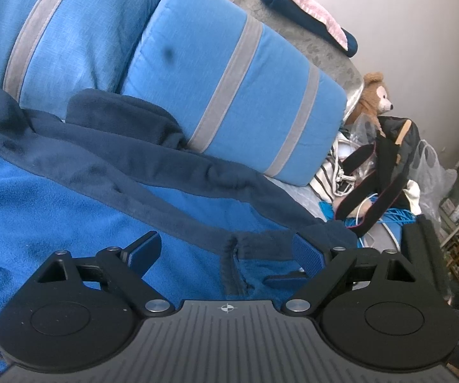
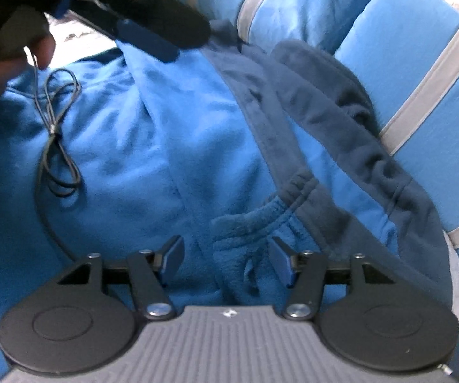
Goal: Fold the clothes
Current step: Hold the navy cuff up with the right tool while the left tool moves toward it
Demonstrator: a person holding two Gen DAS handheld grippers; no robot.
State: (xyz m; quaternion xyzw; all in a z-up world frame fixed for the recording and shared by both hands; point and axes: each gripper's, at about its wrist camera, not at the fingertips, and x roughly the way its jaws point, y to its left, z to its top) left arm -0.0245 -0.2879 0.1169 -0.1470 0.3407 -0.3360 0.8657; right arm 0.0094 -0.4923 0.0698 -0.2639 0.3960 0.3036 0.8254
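A bright blue fleece jacket (image 1: 54, 204) with dark navy trim (image 1: 165, 166) lies spread on a sofa. It also fills the right wrist view (image 2: 127, 146). My left gripper (image 1: 226, 252) is open, low over the jacket's navy edge, with nothing between its fingers. My right gripper (image 2: 226, 255) is open over a gathered elastic cuff (image 2: 261, 210), its fingers to either side of the bunched fleece. The left gripper shows blurred at the top left of the right wrist view (image 2: 153, 28), over the jacket's far edge.
Two blue cushions with grey stripes (image 1: 236, 86) lean behind the jacket. A thin grey cable (image 2: 57, 146) lies looped on the fleece. A teddy bear (image 1: 373, 95), a black bag (image 1: 386, 166) and loose clutter sit at the sofa's right end.
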